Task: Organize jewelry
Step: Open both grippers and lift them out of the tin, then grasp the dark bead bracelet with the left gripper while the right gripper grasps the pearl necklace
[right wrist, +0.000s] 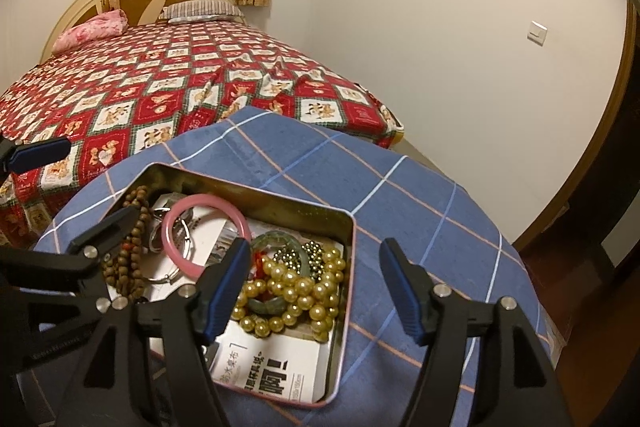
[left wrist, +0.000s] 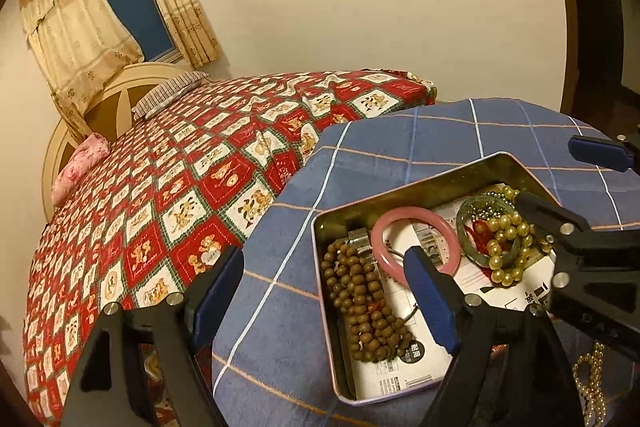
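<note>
A metal tin sits on a table with a blue checked cloth. In it lie a pink bangle, brown wooden beads, a green bangle, gold pearls and printed paper. My left gripper is open and empty above the tin's left edge. My right gripper is open and empty above the tin's right side. Each gripper shows in the other's view: the right, the left.
A bed with a red patterned cover stands behind the table. Another gold pearl strand lies on the cloth at lower right. A wall and a door frame are to the right.
</note>
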The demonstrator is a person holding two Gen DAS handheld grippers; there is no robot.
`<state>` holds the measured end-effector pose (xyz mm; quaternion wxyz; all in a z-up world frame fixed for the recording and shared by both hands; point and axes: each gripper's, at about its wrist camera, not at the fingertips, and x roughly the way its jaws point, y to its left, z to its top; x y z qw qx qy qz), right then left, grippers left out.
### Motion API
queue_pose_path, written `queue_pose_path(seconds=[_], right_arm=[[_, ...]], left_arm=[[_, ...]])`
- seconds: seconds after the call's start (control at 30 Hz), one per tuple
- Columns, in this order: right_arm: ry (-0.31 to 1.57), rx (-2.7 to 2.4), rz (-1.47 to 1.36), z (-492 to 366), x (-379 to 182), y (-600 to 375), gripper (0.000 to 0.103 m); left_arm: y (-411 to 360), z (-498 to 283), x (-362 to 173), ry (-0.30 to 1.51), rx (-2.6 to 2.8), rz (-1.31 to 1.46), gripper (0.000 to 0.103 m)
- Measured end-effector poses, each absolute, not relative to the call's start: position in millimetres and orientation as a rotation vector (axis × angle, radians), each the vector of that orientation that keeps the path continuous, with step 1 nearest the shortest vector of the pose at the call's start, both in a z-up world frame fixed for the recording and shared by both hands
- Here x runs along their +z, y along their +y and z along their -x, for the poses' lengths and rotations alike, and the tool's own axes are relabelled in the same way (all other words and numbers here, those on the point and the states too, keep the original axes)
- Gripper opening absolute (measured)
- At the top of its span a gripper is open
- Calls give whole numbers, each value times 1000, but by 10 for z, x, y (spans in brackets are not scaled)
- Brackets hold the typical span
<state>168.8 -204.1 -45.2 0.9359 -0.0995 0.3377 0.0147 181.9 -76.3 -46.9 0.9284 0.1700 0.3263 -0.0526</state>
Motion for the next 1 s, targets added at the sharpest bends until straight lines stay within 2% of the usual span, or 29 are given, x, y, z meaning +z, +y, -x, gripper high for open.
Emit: queue_pose_path(seconds=[0.13,1.0], right_arm=[[684,29,200,-1590,-437,-2050,74],[692,-1,142,-863,-565,-2157,81]], left_arm=[[-734,-1739,-474,671,-112,-336,82],[-639,-833,-606,678,-143,-307,82]])
